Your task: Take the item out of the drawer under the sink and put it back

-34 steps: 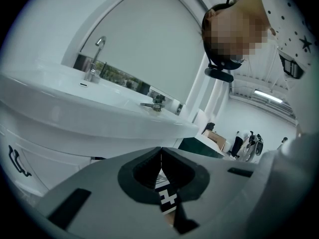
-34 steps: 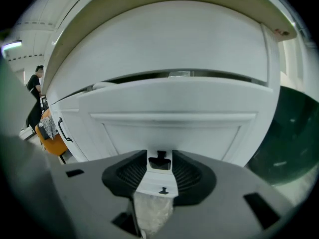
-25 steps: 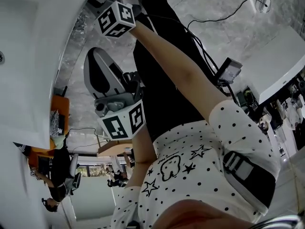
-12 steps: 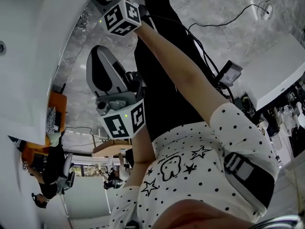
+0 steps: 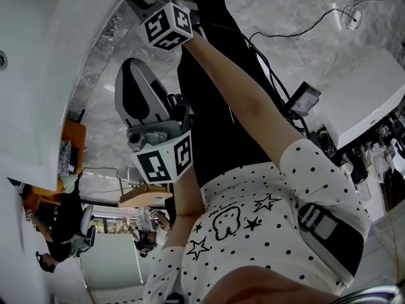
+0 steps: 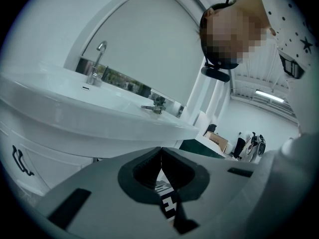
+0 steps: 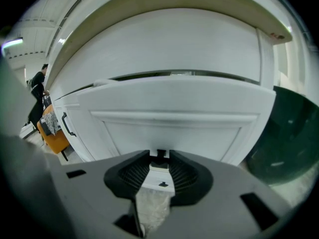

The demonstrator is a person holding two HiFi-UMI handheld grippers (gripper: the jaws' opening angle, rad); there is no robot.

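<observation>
Step in hand looks like the drawer pull. The right gripper point(image 7: 159, 153) is at the drawer point(image 7: 174, 128) front with the small black handle point(image 7: 160, 155) between its tips. Its jaws have just been closing and look nipped on the handle, though a sliver of white each side leaves contact unsure. The drawer is ajar, with a thin dark slit along its top edge. The item isn't visible anywhere; presumably it's inside, and neither gripper has it. The left gripper point(image 6: 160, 151) is pressed together, empty, waiting behind the right one near the sink point(image 6: 75, 108). Next move: a straight pull along the slides, grip square so the stubby handle can't slip. The left gripper must open before reaching in. Drawer is a smooth white panel with a recessed frame, sink glossy and rounded, pads point(image 7: 133, 174) black and ribbed, floor point(image 5: 373, 37) grey marbled stone.
</observation>
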